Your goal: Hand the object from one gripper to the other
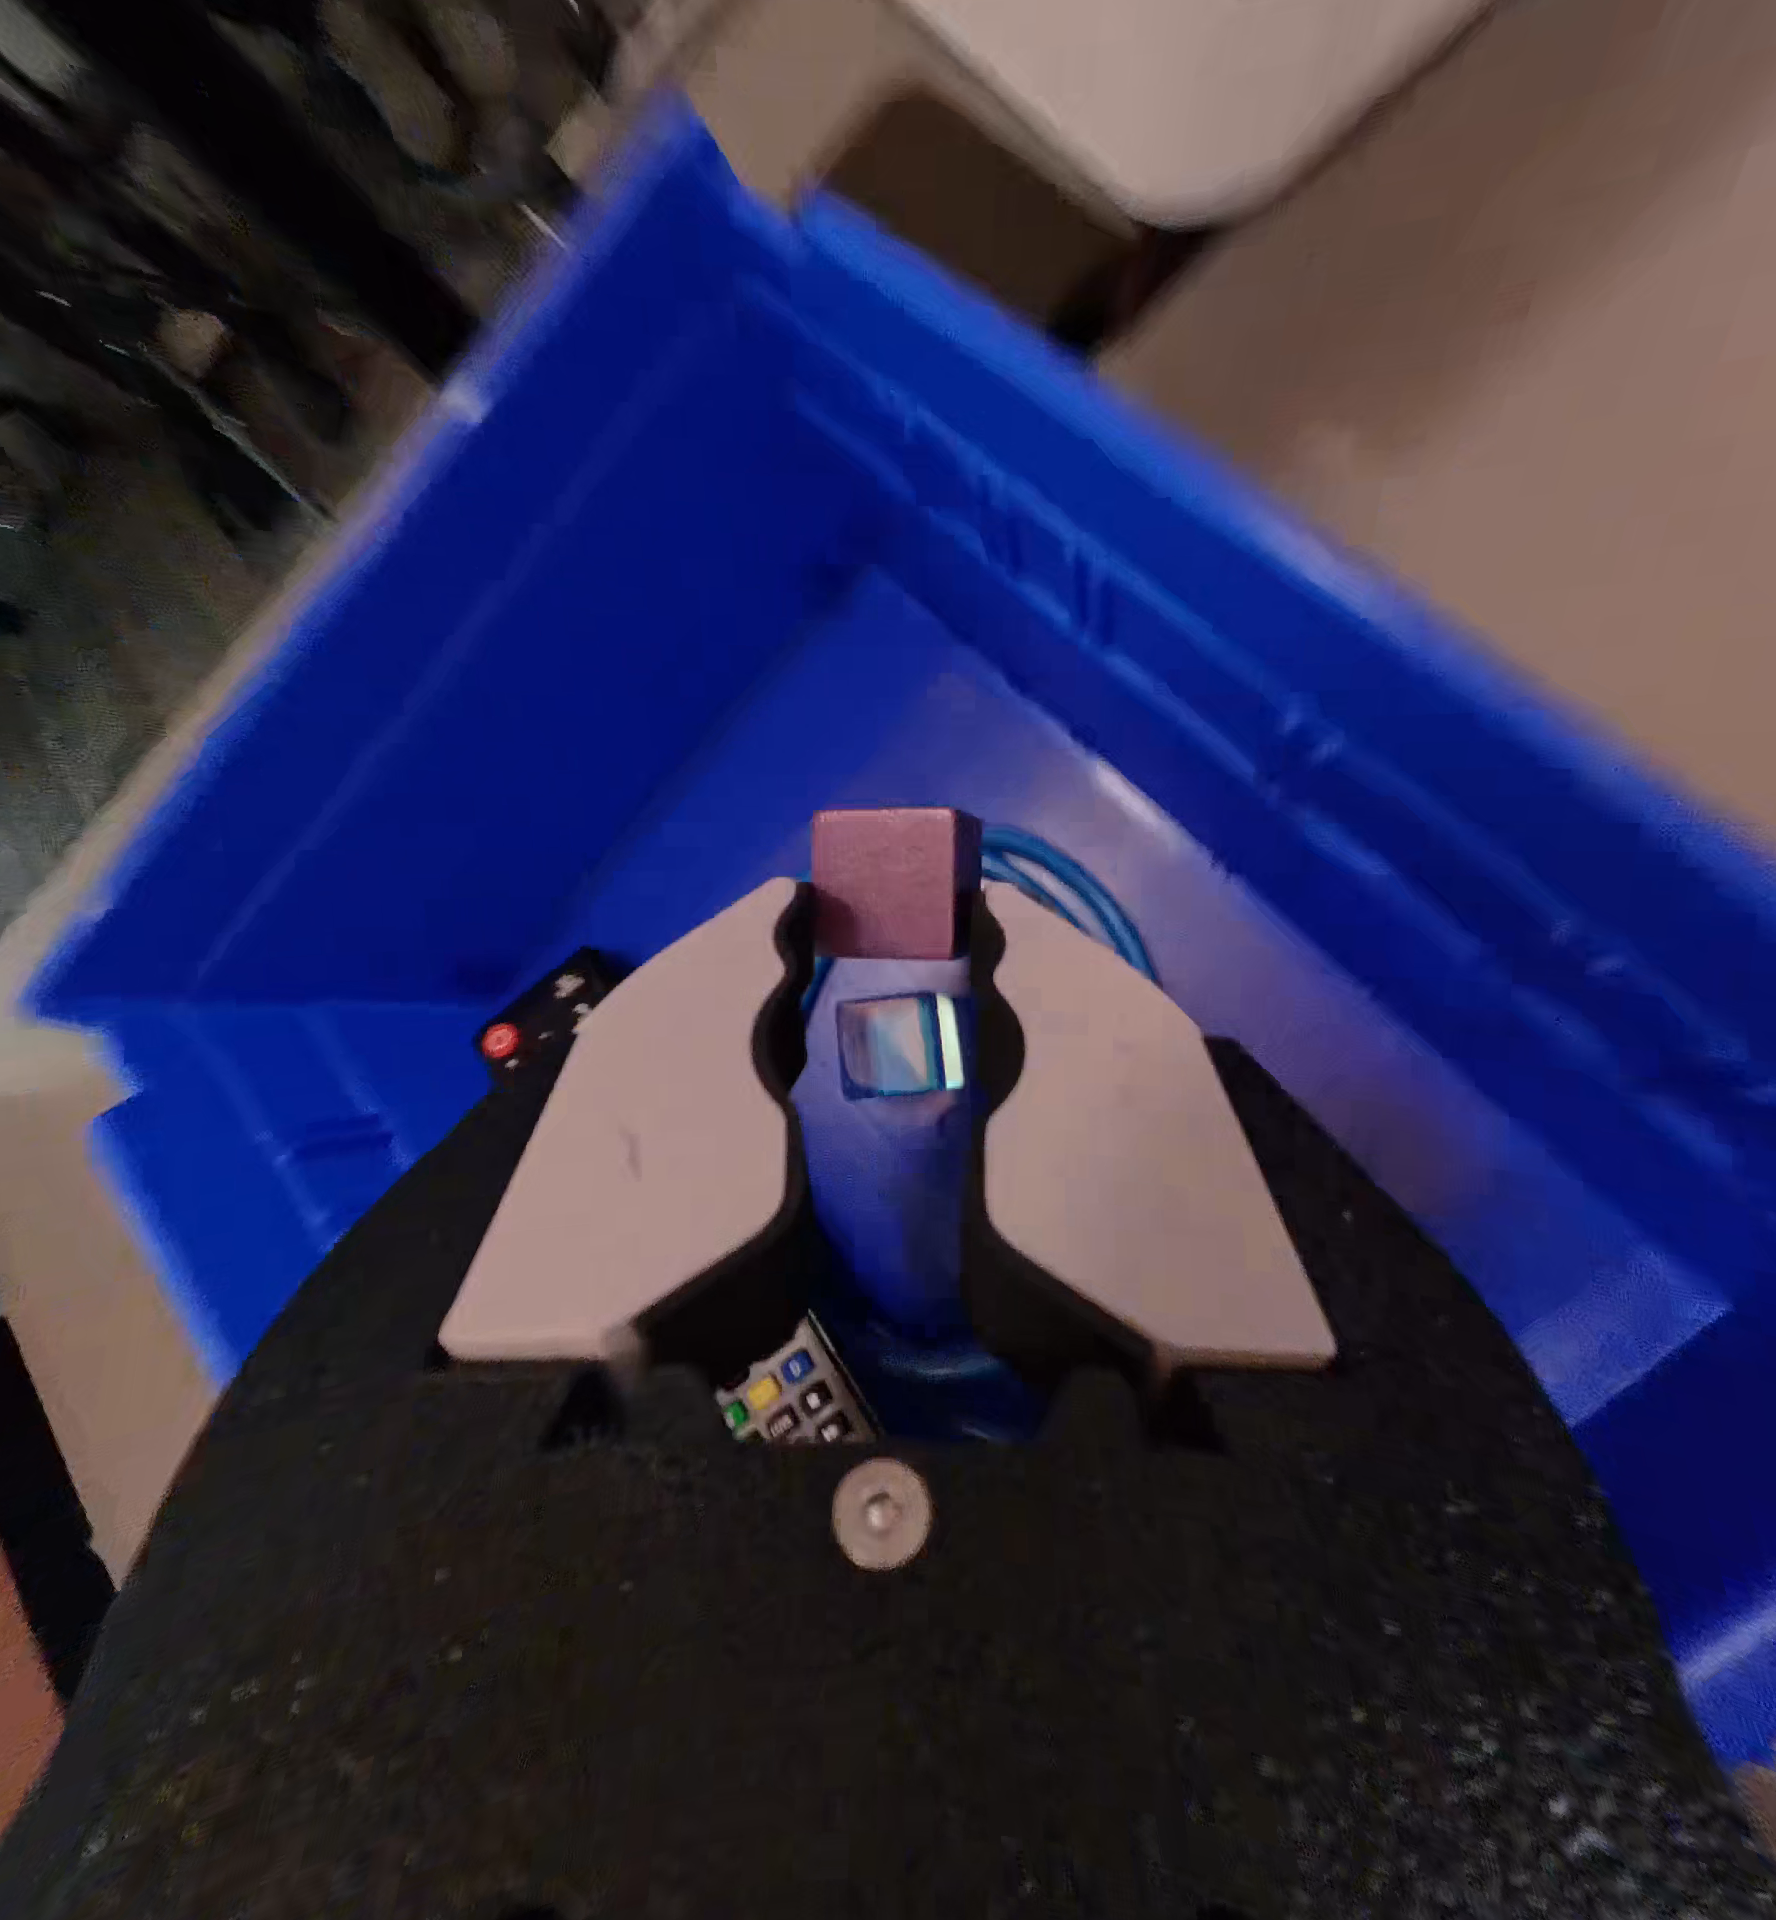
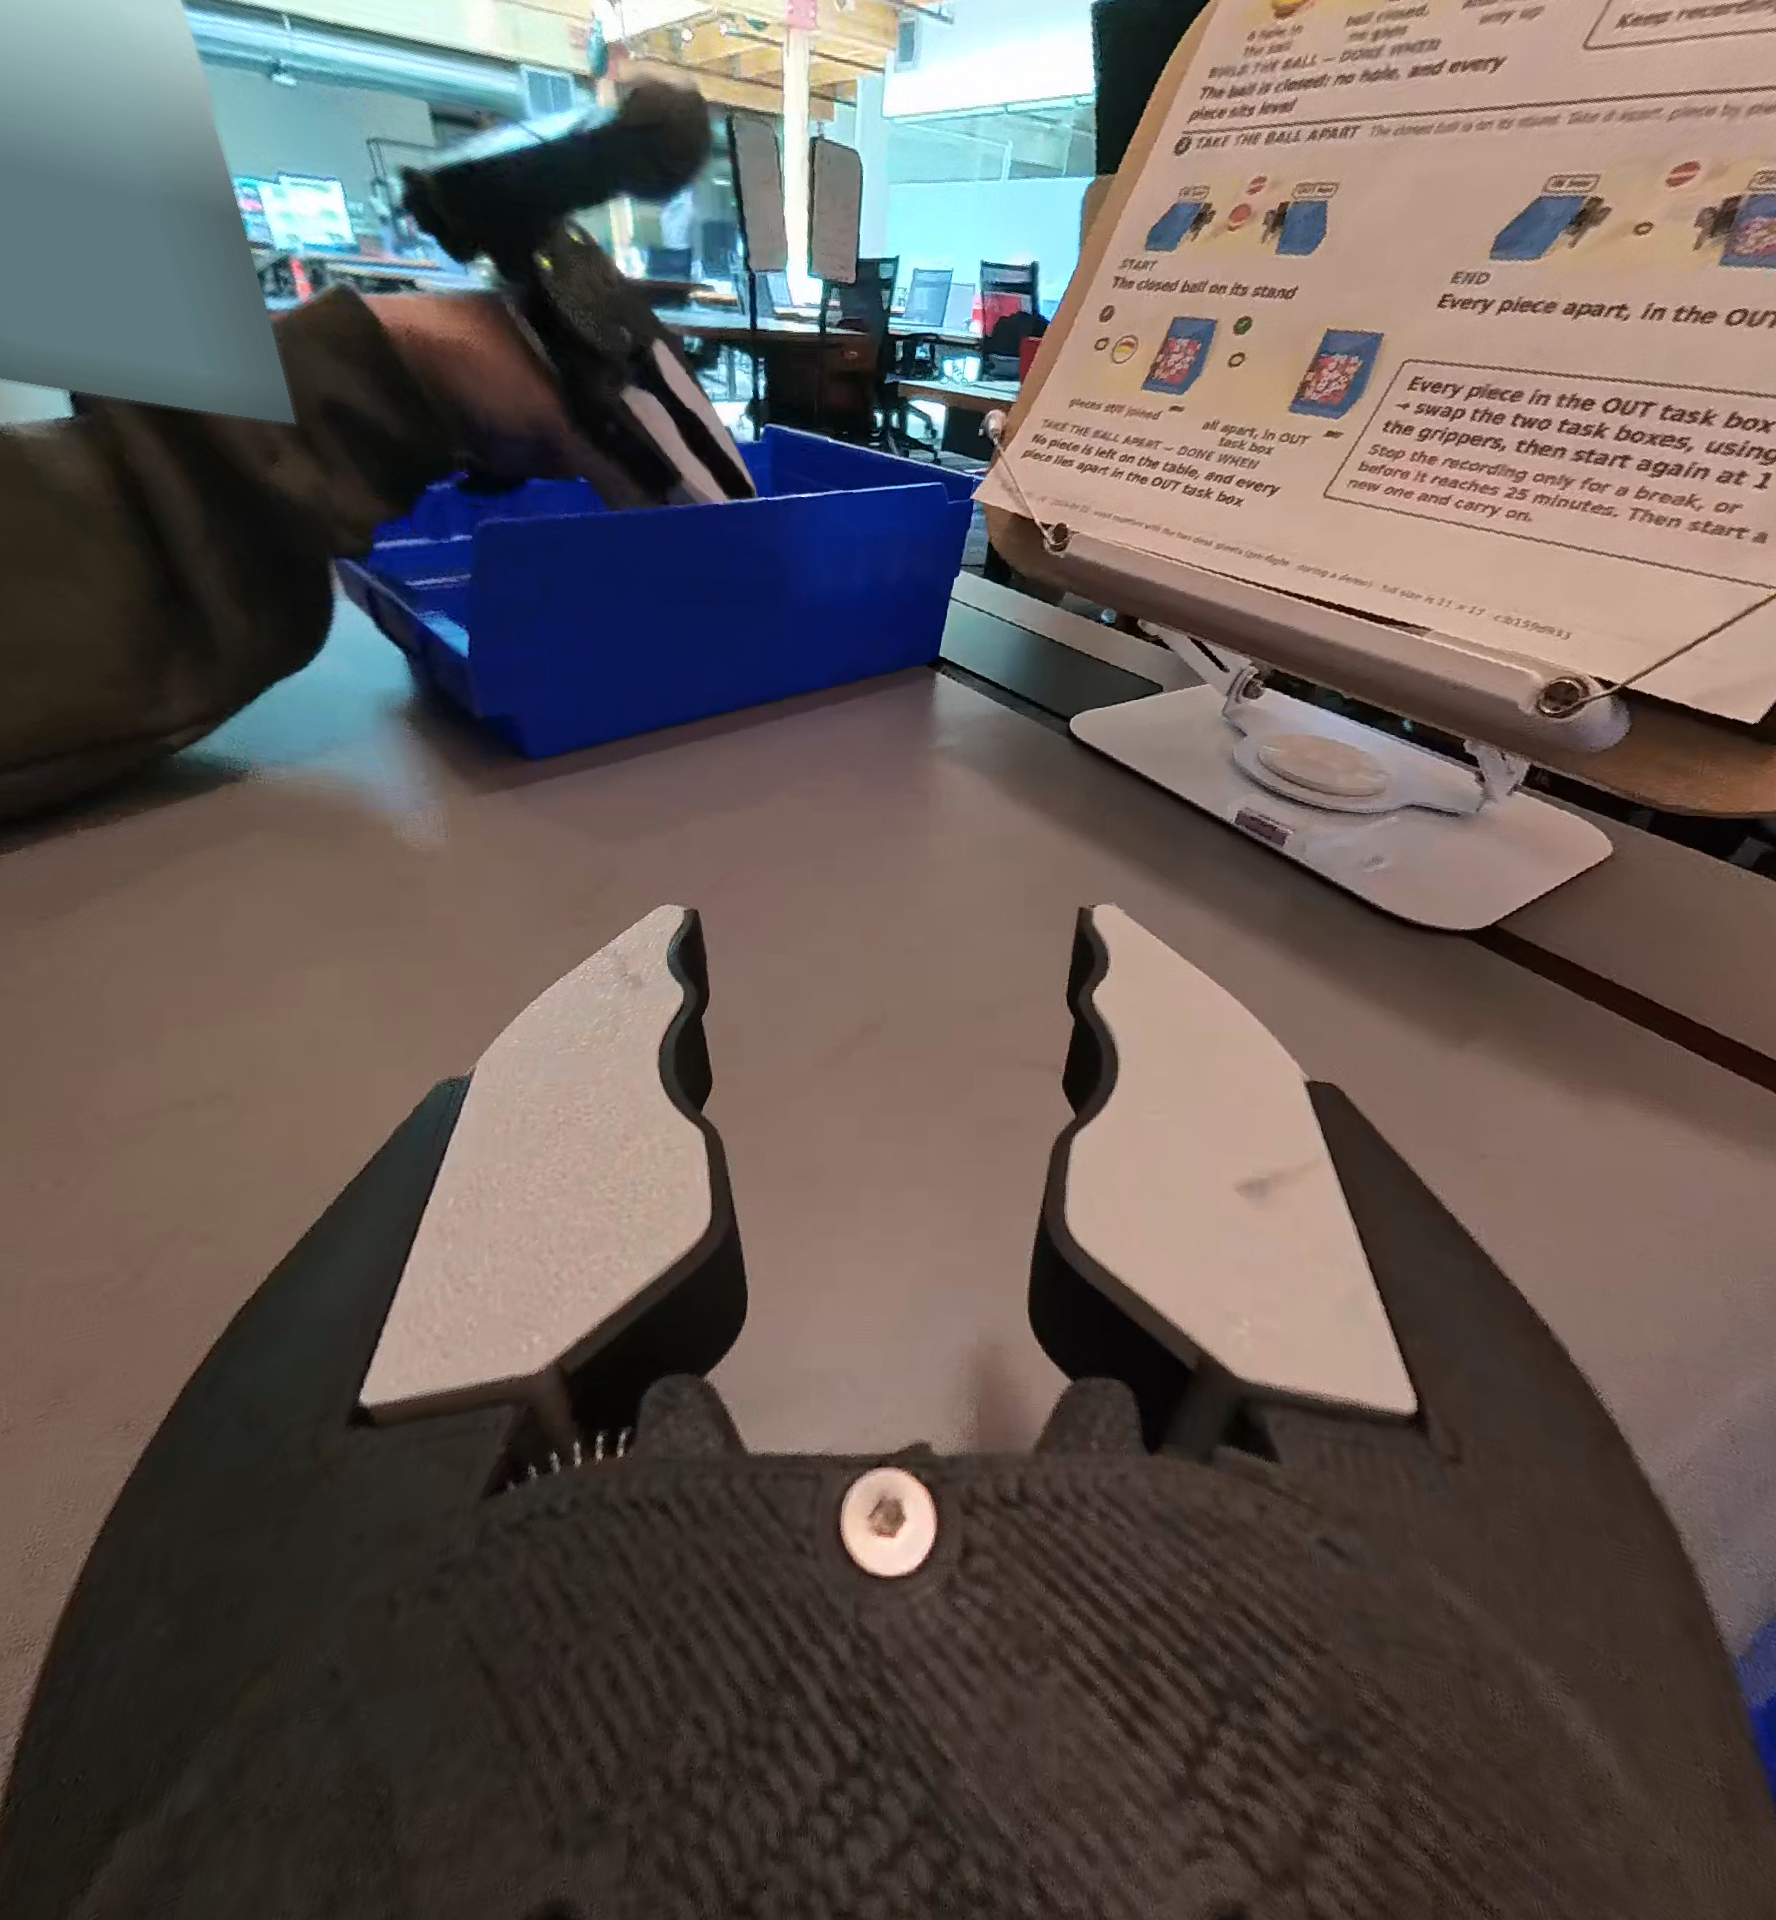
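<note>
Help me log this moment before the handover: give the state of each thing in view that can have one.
left tongs: shut on purple cube, over the blue bin
purple cube: gripped at the tips, lifted
right tongs: open, empty, above the table
blue bin: open-topped, holding remote, blue cable, clear cube
clear cube: lying loose in bin
paper stand: propped up, sheet clipped

Probably an open office; desks, chairs, monitors.

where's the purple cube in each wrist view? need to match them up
Left wrist view: cube at centre, pinched in the left claw tips, over the blue bin.
Right wrist view: not visible; the left claw reaches into the bin there.
Shared landmark: the blue bin.
</note>
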Motion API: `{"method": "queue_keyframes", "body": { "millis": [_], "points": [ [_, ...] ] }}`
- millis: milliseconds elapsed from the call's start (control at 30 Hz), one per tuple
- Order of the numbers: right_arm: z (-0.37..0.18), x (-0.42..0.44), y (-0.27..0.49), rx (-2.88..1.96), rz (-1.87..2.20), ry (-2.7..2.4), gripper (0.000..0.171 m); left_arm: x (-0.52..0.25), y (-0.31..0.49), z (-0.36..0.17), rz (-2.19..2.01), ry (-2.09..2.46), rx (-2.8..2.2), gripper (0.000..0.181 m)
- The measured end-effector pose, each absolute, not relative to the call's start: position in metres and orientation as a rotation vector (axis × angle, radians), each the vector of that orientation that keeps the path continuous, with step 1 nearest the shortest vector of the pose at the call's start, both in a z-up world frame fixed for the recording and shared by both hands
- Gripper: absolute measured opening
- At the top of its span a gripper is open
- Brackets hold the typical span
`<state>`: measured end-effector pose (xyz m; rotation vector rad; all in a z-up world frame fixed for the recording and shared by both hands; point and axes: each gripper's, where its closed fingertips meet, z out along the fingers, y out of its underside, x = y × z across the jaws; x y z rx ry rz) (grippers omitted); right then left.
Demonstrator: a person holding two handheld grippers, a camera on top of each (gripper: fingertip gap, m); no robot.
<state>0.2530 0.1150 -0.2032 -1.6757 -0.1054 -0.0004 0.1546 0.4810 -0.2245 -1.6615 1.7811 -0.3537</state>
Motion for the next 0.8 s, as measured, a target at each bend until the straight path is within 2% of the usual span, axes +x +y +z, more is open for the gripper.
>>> {"method": "queue_keyframes", "body": {
  "millis": [33,200,300,400,600,667,800],
  "points": [
    [-0.203,0.255,0.115,-1.673,-0.002,-0.094,0.067,0.154,0.475,-0.203,-0.418,1.684,-1.649,0.028],
    [-0.2,0.254,0.115,-1.654,-0.004,-0.085,0.069,0.15,0.374,-0.087,-1.185,1.344,-1.367,0.028],
    [-0.188,0.24,0.116,-1.575,0.103,-0.083,0.069,0.143,0.3,-0.056,-1.615,1.264,-1.196,0.028],
    [-0.168,0.22,0.112,-1.47,0.287,-0.089,0.069,0.149,0.232,-0.068,-1.815,1.307,-1.039,0.027],
    [-0.158,0.198,0.113,-1.407,0.751,0.061,0.086,0.158,0.145,-0.109,-2.091,1.225,-0.81,0.027],
    [-0.159,0.189,0.113,-1.386,1.031,0.176,0.084,0.162,0.134,-0.118,-2.092,1.214,-0.784,0.028],
    [-0.153,0.183,0.112,-1.223,1.495,0.383,0.06,0.161,0.129,-0.132,-2.031,1.216,-0.719,0.028]
  ]
}}
